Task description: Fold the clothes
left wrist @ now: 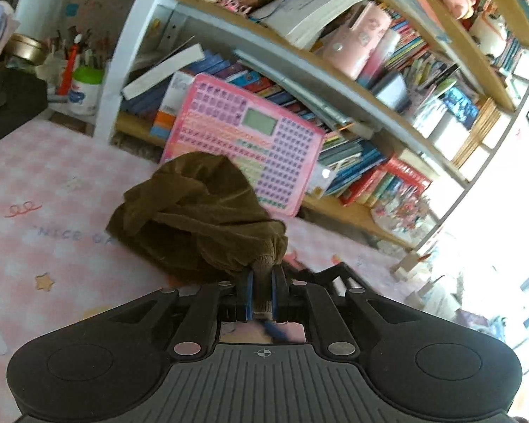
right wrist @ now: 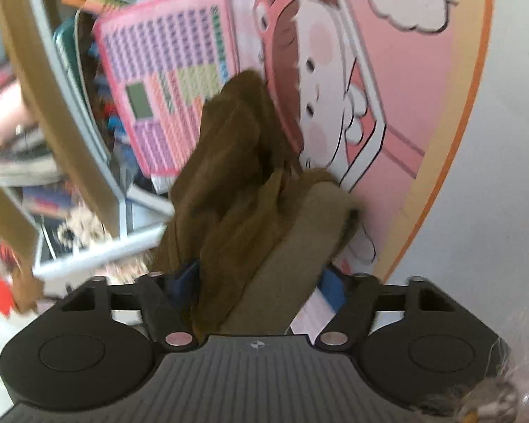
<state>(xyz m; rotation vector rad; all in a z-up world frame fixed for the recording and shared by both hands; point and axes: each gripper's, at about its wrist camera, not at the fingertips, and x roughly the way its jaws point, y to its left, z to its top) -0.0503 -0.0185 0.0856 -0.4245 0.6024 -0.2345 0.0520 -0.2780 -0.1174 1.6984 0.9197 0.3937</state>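
Note:
A brown corduroy garment [left wrist: 197, 218] hangs bunched over the pink checked mat [left wrist: 53, 183]. My left gripper [left wrist: 262, 282] is shut on the garment's ribbed cuff or hem, with the blue pads tight on it. In the right wrist view the same brown garment [right wrist: 236, 190] lies between the fingers of my right gripper [right wrist: 261, 282], with a flat ribbed band on the right side. The blue pads [right wrist: 329, 287] stand fairly wide apart with the thick cloth filling the gap. That view is blurred.
A pink toy keyboard tablet [left wrist: 247, 141] leans against a crowded bookshelf [left wrist: 370, 88] behind the mat; it also shows in the right wrist view [right wrist: 165, 81]. A pen cup [left wrist: 84, 84] stands at far left. A pink cartoon-girl board [right wrist: 352, 88] is right of the garment.

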